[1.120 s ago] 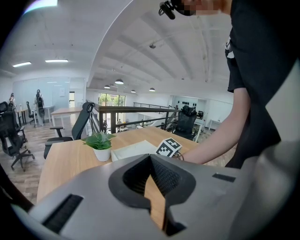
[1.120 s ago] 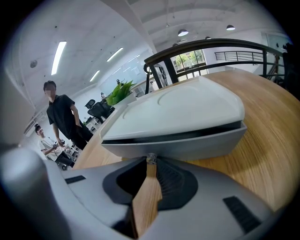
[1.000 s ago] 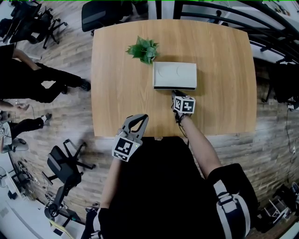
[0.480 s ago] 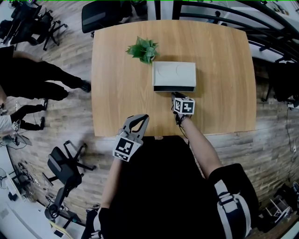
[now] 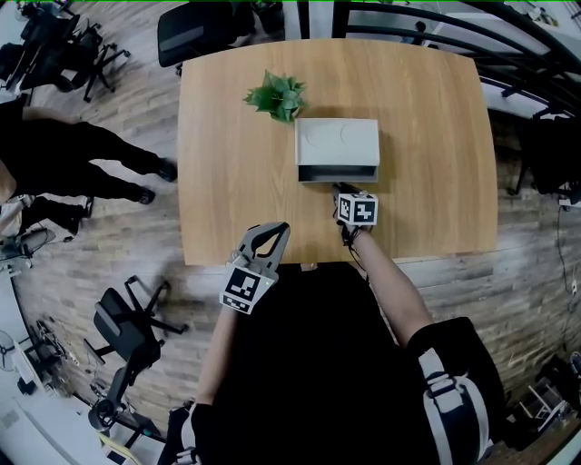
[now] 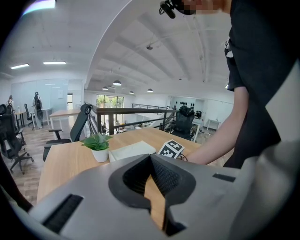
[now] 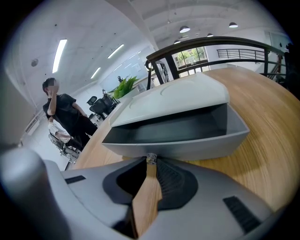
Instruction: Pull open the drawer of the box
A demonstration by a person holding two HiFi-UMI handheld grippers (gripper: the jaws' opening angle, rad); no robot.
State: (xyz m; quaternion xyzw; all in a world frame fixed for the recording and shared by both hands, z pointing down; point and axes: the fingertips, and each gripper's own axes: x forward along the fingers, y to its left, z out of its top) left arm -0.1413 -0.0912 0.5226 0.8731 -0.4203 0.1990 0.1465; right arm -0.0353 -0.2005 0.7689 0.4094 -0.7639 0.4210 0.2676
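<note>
At the middle of the wooden tabletop (image 5: 227,182), a white box (image 5: 338,141) sits with its grey drawer (image 7: 178,136) partly drawn out toward the near edge. The right gripper (image 5: 339,187) is at the drawer's front, jaws pinched on the small metal knob (image 7: 151,158). Between the drawer front and the near edge there is only this gripper and the forearm behind it. Bare wood runs wide to the left and right edges on either side of the box. A potted plant (image 5: 277,95) stands just off the box's far-left corner, toward the far edge, the only other thing on the wood.

The left gripper (image 5: 276,226) hangs at the near edge, left of the box and well apart from it, jaws closed together with nothing between them.

Beyond the left edge a person (image 5: 73,154) in black crosses the floor and an office chair (image 5: 127,327) stands near the near-left corner. A dark railing (image 5: 436,27) runs behind the far-right corner.

A second ago the box's front showed only a thin dark strip. The drawer now stands out further, and the right gripper has drawn back with it toward the near edge. The box itself seems to have kept its place, though the steep view makes that hard to judge. The left gripper has not moved, and the person on the floor has walked on.
</note>
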